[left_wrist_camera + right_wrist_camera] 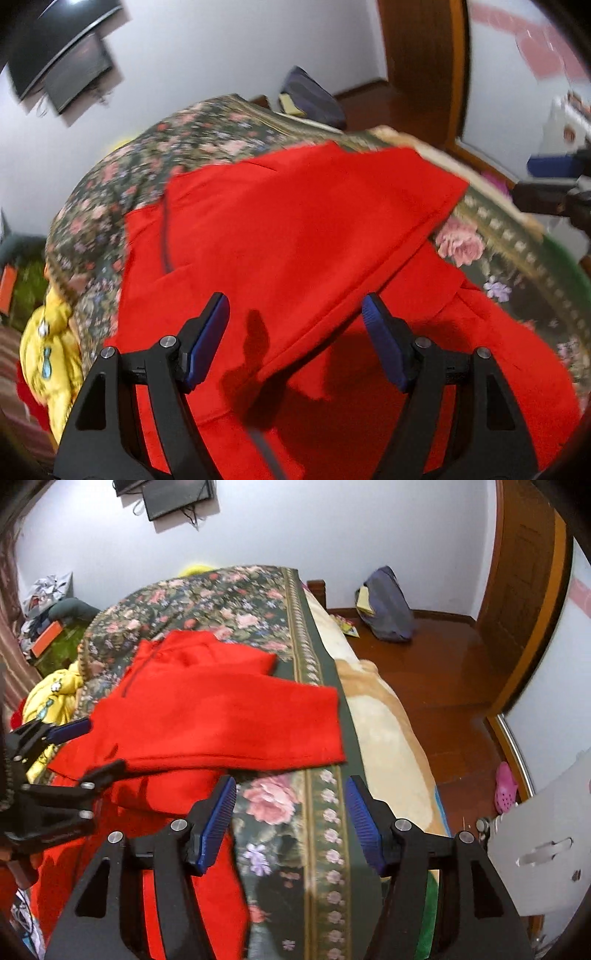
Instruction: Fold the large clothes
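The red garment [207, 716] lies partly folded on the floral bedspread [295, 812], with a yellow garment [51, 354] heaped just beside its edge. The left gripper [295, 314] hovers over the red cloth and the right gripper [291, 797] over bare bedspread, both with jaws spread and grasping nothing. A dark bag [384, 605] sits on the wooden floor [443, 672], well apart from the bed.

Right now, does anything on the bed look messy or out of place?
Yes. The red garment lies unevenly folded, one sleeve flopped across toward the bed's edge. A crumpled yellow garment sits bunched beside it. Both grippers are open, holding nothing.
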`<action>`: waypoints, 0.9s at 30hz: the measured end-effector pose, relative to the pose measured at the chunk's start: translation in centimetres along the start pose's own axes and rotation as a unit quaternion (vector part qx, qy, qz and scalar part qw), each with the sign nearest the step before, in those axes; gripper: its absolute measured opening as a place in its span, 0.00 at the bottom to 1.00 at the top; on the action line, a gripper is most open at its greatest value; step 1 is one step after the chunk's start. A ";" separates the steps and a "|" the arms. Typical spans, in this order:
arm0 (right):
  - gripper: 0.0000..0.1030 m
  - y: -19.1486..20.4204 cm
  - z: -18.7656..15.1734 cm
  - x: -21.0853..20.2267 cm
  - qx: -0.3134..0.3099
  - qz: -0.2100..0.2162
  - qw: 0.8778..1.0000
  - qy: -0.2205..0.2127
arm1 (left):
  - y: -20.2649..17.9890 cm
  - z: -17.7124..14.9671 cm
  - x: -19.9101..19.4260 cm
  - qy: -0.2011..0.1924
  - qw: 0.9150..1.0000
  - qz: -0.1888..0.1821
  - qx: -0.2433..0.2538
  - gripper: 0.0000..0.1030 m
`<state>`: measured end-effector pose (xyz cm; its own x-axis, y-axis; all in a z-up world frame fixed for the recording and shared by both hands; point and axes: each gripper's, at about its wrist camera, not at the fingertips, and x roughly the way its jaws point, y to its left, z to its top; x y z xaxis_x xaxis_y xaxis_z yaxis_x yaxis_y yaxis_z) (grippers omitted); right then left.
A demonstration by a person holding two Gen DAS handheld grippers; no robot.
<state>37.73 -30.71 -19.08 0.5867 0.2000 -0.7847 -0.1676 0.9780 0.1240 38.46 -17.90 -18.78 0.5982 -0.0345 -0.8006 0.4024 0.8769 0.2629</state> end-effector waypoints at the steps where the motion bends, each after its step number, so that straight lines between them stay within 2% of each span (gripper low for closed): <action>1: 0.56 -0.5 -0.1 -0.1 0.000 0.001 1.000 0.001 | -0.4 0.1 0.6 0.003 1.000 0.005 0.008 0.71; 3: 0.56 -0.6 -0.4 0.3 -0.002 0.003 1.000 0.007 | -1.4 0.5 1.8 0.001 0.999 0.027 0.029 0.71; 5: 0.56 -0.6 -0.7 0.4 -0.005 0.004 1.000 0.011 | -1.6 0.7 2.2 -0.013 0.998 0.046 0.028 0.70; 7: 0.56 -0.6 -0.9 0.7 -0.010 0.005 1.000 0.014 | -1.4 0.9 2.4 -0.020 0.999 0.033 0.014 0.54; 8: 0.56 -0.6 -1.0 0.8 -0.013 0.005 1.000 0.015 | -1.1 1.0 2.5 -0.020 0.999 0.027 0.004 0.49; 10: 0.56 -0.8 -1.3 1.0 -0.017 0.007 1.000 0.019 | -0.4 1.2 2.5 -0.020 0.999 0.030 -0.013 0.30; 13: 0.56 -0.5 -1.5 1.4 -0.024 0.007 0.999 0.024 | 1.2 1.3 2.3 -0.017 0.998 0.029 -0.043 0.16; 15: 0.56 -0.3 -1.6 1.5 -0.021 0.014 0.999 0.027 | 3.3 1.3 1.2 -0.028 0.996 0.021 -0.084 0.11; 18: 0.56 0.4 -1.4 1.4 -0.023 0.030 0.999 0.020 | 6.4 1.2 -1.1 -0.054 0.988 0.022 -0.144 0.07; 23: 0.56 2.3 -0.9 1.7 -0.041 0.025 0.999 0.013 | 12.1 -0.8 -5.1 -0.093 0.970 0.014 -0.226 0.06; 25: 0.56 3.2 -1.0 1.9 -0.054 0.025 0.998 0.010 | 13.6 -2.3 -5.8 -0.093 0.966 0.019 -0.241 0.06; 27: 0.56 3.9 -1.4 2.1 -0.069 0.025 0.997 0.010 | 15.0 -4.3 -5.4 -0.074 0.965 0.030 -0.251 0.06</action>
<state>37.21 -26.56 -21.05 0.5597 0.2449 -0.7917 -0.3036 0.9495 0.0790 38.24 -2.49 -12.83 0.7172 -0.0125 -0.6967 0.0010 0.9999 -0.0170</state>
